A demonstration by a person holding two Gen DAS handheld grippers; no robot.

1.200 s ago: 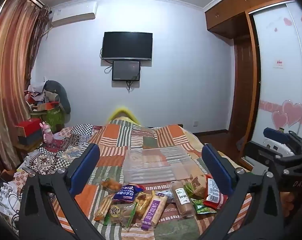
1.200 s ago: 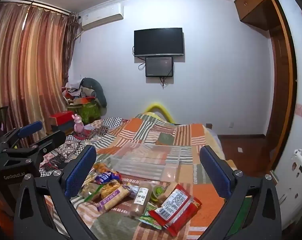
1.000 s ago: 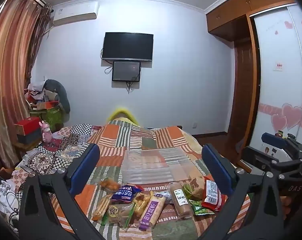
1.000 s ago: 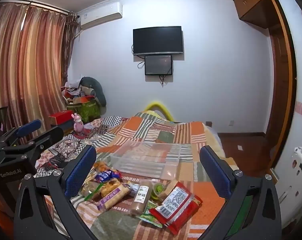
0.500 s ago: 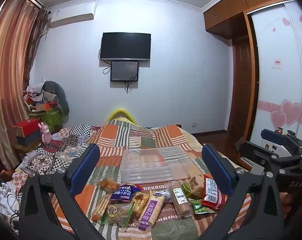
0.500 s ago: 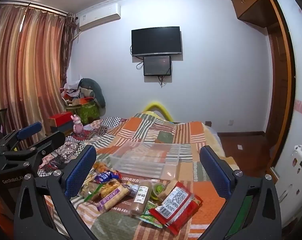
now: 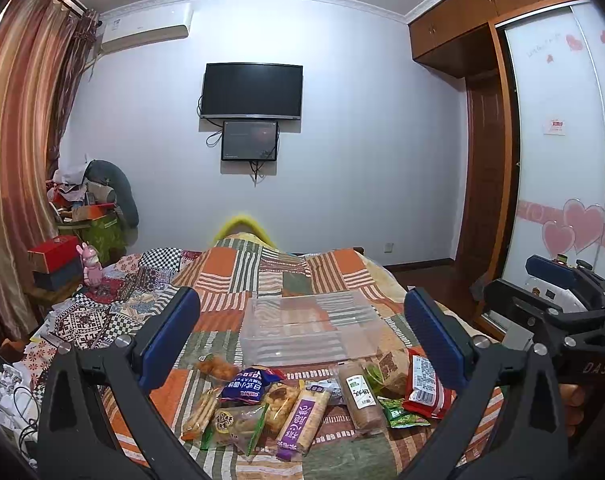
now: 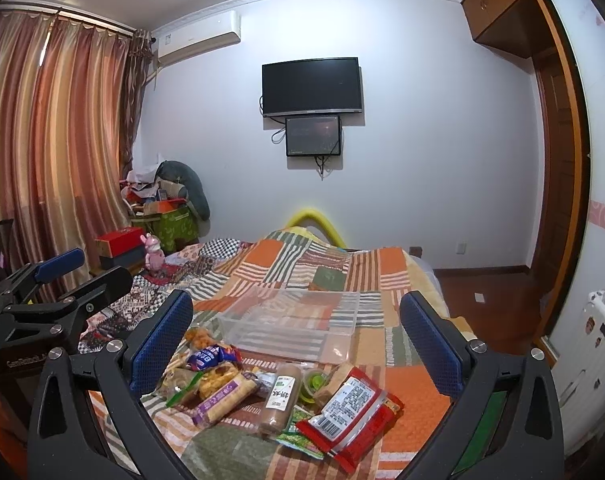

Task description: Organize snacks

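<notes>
Several snack packs lie in a heap on the patchwork bed: a purple wafer pack (image 7: 303, 418) (image 8: 225, 399), a brown roll with a white label (image 7: 360, 394) (image 8: 279, 399), a red packet (image 7: 424, 380) (image 8: 348, 406), a blue bag (image 7: 248, 384) (image 8: 211, 356). A clear plastic box (image 7: 308, 330) (image 8: 292, 326) lies just behind them. My left gripper (image 7: 300, 336) is open and empty above the heap. My right gripper (image 8: 296, 334) is open and empty, also above it. Each gripper shows at the edge of the other's view.
The bed's quilt (image 7: 238, 268) stretches back to a yellow footboard (image 7: 244, 222). A cluttered side table with a red box (image 7: 52, 254) stands left by the curtains. A wardrobe (image 7: 554, 160) and wooden floor lie right. A TV (image 7: 252, 90) hangs on the wall.
Both views have shifted only slightly; the grippers hover with small drift. No snack has moved.
</notes>
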